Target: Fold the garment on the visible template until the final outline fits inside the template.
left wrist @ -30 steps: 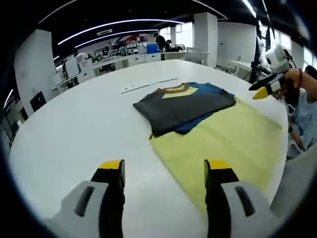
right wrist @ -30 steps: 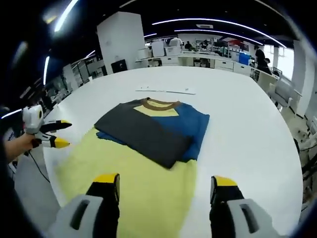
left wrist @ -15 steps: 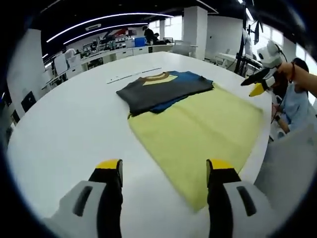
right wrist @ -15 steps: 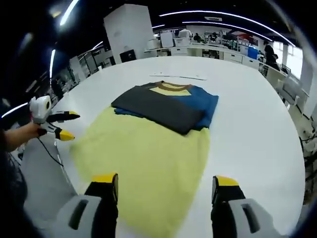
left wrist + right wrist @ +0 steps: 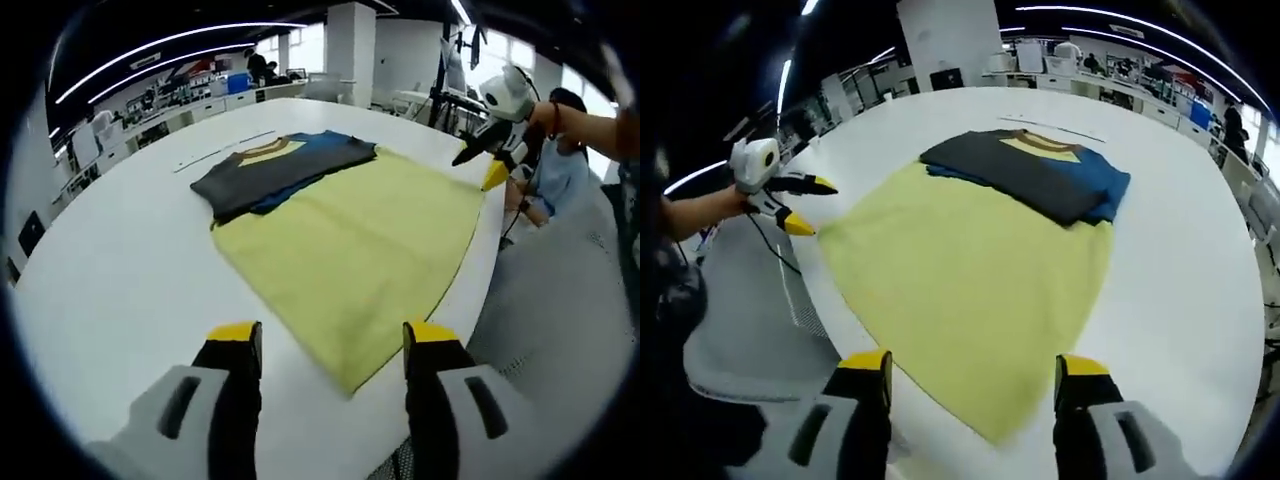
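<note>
On the white table (image 5: 110,270) lies the yellow garment (image 5: 355,245), spread flat with its near corner at the table edge. At its far end, partly overlapping it, rests a folded dark grey and blue shirt (image 5: 280,170) (brown collar showing). Left gripper (image 5: 325,340) hangs above the near table edge, jaws wide apart, holding nothing; right gripper (image 5: 975,365) likewise, jaws spread and empty.

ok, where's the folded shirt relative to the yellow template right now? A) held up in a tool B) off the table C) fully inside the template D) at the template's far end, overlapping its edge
D: the folded shirt lies flat at the far end of the yellow template, overlapping its edge, while both tools are open and hold nothing.
</note>
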Action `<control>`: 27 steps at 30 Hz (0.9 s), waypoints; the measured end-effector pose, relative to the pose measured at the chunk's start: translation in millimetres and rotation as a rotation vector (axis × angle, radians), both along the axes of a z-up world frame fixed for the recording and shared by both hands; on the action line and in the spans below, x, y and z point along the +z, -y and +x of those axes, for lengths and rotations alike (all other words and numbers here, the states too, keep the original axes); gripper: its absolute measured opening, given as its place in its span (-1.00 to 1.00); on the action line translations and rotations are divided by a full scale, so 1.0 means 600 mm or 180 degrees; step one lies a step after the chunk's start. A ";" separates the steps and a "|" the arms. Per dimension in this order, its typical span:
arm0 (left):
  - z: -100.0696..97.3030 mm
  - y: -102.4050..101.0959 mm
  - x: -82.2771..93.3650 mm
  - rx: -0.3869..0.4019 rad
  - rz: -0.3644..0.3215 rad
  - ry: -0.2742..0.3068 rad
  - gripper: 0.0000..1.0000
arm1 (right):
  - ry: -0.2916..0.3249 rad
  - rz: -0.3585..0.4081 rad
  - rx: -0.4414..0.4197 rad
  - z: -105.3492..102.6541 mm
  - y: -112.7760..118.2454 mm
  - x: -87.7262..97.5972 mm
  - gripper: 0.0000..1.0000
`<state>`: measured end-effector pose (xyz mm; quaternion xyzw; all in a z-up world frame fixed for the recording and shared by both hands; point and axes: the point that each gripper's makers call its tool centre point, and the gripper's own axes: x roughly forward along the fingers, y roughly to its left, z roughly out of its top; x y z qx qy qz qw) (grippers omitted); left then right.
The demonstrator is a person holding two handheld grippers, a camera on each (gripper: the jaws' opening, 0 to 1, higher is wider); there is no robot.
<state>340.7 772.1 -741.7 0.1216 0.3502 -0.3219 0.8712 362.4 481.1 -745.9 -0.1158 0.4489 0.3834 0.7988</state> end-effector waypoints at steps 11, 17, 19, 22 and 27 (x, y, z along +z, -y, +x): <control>-0.027 0.028 -0.015 -0.0177 -0.0043 -0.0076 -0.31 | -0.0097 -0.0102 0.0153 -0.027 0.002 -0.016 0.04; -0.031 0.036 -0.030 -0.0256 -0.0044 -0.0160 -0.44 | -0.0082 -0.0359 0.0281 -0.036 0.019 -0.031 -0.02; -0.031 0.033 -0.037 -0.0255 -0.0015 -0.0189 -0.45 | -0.0077 -0.0407 0.0299 -0.037 0.022 -0.035 -0.05; -0.036 0.036 -0.043 -0.0310 -0.0059 -0.0289 -0.42 | -0.0134 -0.0543 0.0364 -0.043 0.032 -0.045 -0.15; -0.034 0.035 -0.051 -0.0364 -0.0003 -0.0228 -0.45 | -0.0125 -0.0592 0.0411 -0.047 0.030 -0.051 -0.19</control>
